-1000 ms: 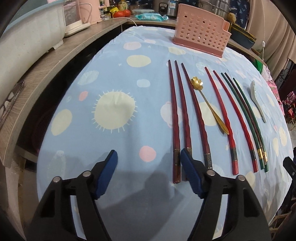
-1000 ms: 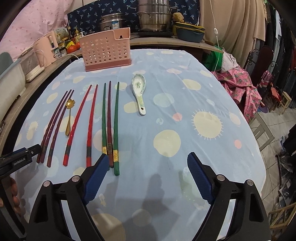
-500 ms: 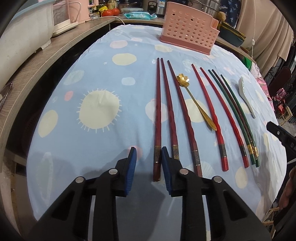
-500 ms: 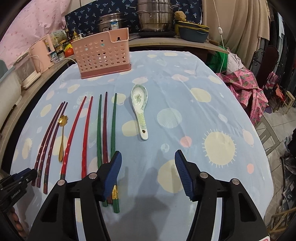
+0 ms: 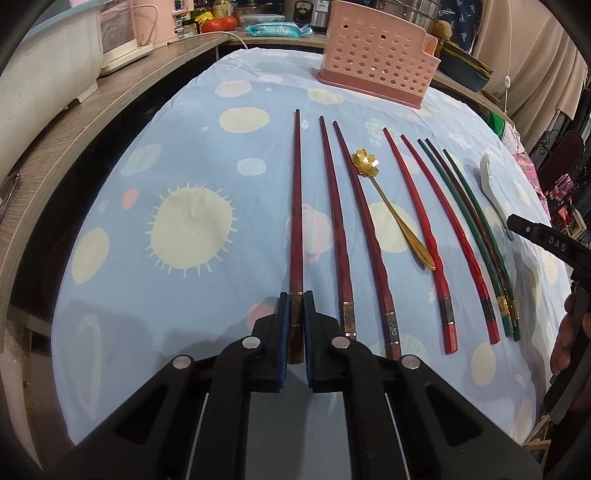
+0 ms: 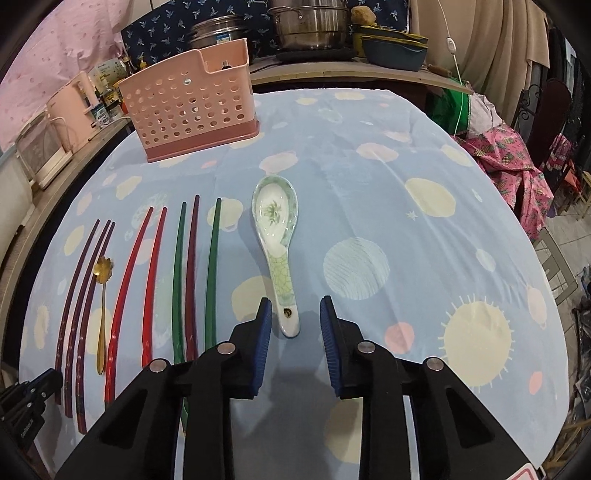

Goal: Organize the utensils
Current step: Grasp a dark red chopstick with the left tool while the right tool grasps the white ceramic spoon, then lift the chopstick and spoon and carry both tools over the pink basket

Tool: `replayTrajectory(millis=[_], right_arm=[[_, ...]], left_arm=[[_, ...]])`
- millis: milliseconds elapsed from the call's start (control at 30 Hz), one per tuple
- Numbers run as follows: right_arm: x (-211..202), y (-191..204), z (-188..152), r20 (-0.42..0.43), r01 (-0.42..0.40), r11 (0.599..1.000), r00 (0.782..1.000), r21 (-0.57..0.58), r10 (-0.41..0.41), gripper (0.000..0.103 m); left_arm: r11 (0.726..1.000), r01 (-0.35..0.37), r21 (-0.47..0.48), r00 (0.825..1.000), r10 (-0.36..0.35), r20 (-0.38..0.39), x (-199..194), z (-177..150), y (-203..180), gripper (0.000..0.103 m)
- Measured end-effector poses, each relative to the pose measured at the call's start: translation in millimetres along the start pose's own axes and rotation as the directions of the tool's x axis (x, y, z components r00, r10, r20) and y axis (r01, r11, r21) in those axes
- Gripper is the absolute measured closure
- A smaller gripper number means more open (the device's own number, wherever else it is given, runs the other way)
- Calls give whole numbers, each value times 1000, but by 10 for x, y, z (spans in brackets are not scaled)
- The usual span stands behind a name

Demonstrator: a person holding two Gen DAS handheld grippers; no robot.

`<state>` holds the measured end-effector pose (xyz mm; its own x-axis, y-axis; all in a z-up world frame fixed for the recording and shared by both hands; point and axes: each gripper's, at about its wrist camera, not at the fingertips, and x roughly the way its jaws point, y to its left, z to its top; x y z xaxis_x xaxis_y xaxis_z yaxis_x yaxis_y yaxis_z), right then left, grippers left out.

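Observation:
My left gripper (image 5: 294,295) is closing, and its blue pads press on the handle end of the leftmost dark red chopstick (image 5: 296,206), which lies flat on the cloth. Two more dark red chopsticks (image 5: 340,229), a gold flower spoon (image 5: 391,210), a red pair (image 5: 424,229) and green and dark sticks (image 6: 212,266) lie in a row to its right. My right gripper (image 6: 295,301) is also closing. The handle of the white and green ceramic spoon (image 6: 275,218) lies between its jaws, untouched by the pads. A pink perforated utensil holder (image 6: 192,103) stands at the table's far side.
A wooden counter (image 5: 92,107) with pink appliances runs along the left. Steel pots (image 6: 314,26) and a blue dish sit behind the table. Pink patterned fabric (image 6: 517,162) lies off the right edge. The blue dotted tablecloth (image 6: 406,155) shows bare right of the ceramic spoon.
The left jaws have narrowed from wide apart onto the leftmost chopstick's handle. The right gripper has moved from the green chopsticks to the ceramic spoon, and its jaws have narrowed around the handle.

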<state>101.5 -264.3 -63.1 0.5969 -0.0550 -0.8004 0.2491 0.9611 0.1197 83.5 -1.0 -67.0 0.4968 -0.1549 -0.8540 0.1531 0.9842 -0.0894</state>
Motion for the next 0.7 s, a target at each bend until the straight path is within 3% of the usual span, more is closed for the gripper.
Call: replayTrajectory(millis=[300, 533, 700], right_arm=[[131, 67, -21, -11, -14, 1000, 1000, -19, 14, 91], [74, 30, -30, -2, -26, 1000, 1000, -16, 25, 92], [-113, 0, -26, 29, -35, 999, 999, -8, 36, 93]], left_arm=[[1000, 2, -2, 1000, -2, 2, 1, -3, 8, 96], [1000, 23, -16, 1000, -22, 7, -37, 1, 35, 96], [1000, 26, -12, 998, -25, 55, -202, 43, 33, 96]])
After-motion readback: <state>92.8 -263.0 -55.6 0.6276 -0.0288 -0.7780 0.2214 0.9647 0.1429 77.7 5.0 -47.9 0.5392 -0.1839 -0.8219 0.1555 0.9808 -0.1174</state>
